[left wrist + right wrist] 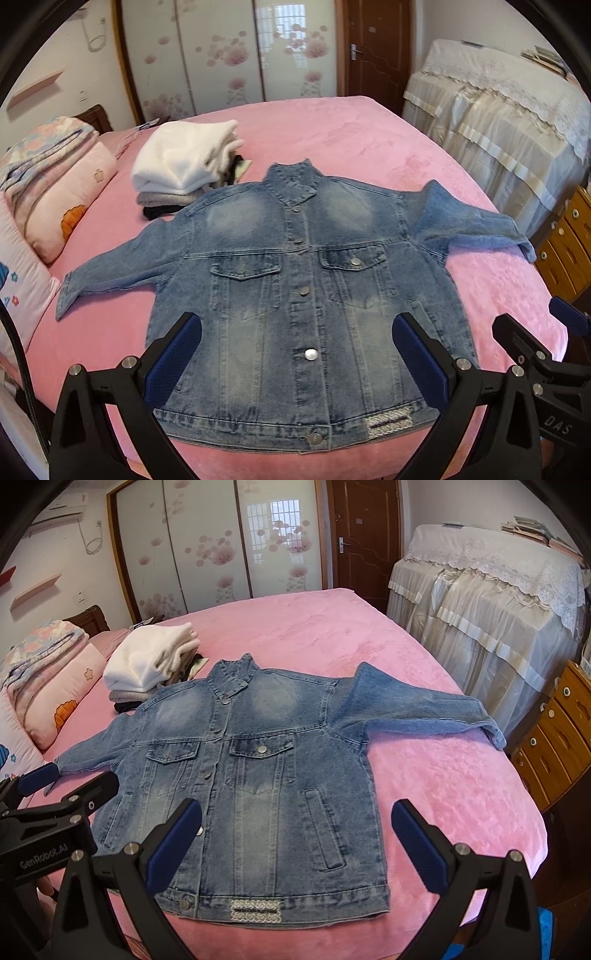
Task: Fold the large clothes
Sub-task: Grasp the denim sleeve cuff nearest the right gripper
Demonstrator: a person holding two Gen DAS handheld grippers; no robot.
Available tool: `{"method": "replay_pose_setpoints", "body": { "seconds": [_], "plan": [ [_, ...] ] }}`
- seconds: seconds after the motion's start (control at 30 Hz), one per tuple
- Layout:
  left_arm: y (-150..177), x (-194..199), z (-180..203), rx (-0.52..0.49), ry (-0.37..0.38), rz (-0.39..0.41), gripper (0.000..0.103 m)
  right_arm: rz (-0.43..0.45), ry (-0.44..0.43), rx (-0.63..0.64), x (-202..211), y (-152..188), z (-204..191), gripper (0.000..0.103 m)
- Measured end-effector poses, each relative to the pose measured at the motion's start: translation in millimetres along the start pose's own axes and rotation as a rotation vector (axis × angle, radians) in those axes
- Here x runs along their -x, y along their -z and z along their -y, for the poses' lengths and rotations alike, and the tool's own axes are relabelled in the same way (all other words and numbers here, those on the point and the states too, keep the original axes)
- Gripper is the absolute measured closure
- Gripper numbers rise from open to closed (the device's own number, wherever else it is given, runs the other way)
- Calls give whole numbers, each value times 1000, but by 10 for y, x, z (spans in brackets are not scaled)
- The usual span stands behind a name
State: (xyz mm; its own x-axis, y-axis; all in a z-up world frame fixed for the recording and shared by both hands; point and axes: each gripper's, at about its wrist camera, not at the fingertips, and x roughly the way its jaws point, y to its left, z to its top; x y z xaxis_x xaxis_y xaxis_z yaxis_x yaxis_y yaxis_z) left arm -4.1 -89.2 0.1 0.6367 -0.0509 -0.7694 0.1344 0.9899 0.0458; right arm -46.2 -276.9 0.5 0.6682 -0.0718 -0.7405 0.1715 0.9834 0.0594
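Note:
A blue denim jacket [306, 295] lies flat and buttoned, front up, on the pink bed [351, 140], both sleeves spread out to the sides. It also shows in the right wrist view [258, 775]. My left gripper [295, 332] is open and empty, held above the jacket's lower hem. My right gripper [295, 819] is open and empty, above the jacket's lower right side. Each gripper shows at the edge of the other's view: the right gripper [532, 332] and the left gripper [70, 779].
A stack of folded clothes with a white one on top [181, 158] sits behind the jacket's left shoulder. Pillows and a folded quilt [55, 184] lie at the left. A covered cabinet [491, 602] and a wooden drawer chest [561, 731] stand right of the bed.

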Motion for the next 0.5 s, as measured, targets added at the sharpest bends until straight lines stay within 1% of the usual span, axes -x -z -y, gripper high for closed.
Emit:
{"method": "replay_pose_setpoints", "body": {
  "seconds": [0.07,0.17,0.27,0.33,0.43,0.5],
  "plan": [
    [-71,-40,84,-17,11,-15,1,8,12,-6,-7,-28,106,0],
    [-200,-66,220,-45,28,-11,1,31,29,-12,1,-82,270,0],
    [-360,-78,383,-76,46,13,1,96,67,-20,60,-183,500,0],
    [-499,-102,504,-93,52,25,1,164,103,-21,138,-286,695,0],
    [-704,-163,651,-101,45,16,1,234,141,-23,242,-423,915,0],
    [-831,-207,723,-106,58,22,1,272,172,-23,294,-530,1082,0]
  ]
}}
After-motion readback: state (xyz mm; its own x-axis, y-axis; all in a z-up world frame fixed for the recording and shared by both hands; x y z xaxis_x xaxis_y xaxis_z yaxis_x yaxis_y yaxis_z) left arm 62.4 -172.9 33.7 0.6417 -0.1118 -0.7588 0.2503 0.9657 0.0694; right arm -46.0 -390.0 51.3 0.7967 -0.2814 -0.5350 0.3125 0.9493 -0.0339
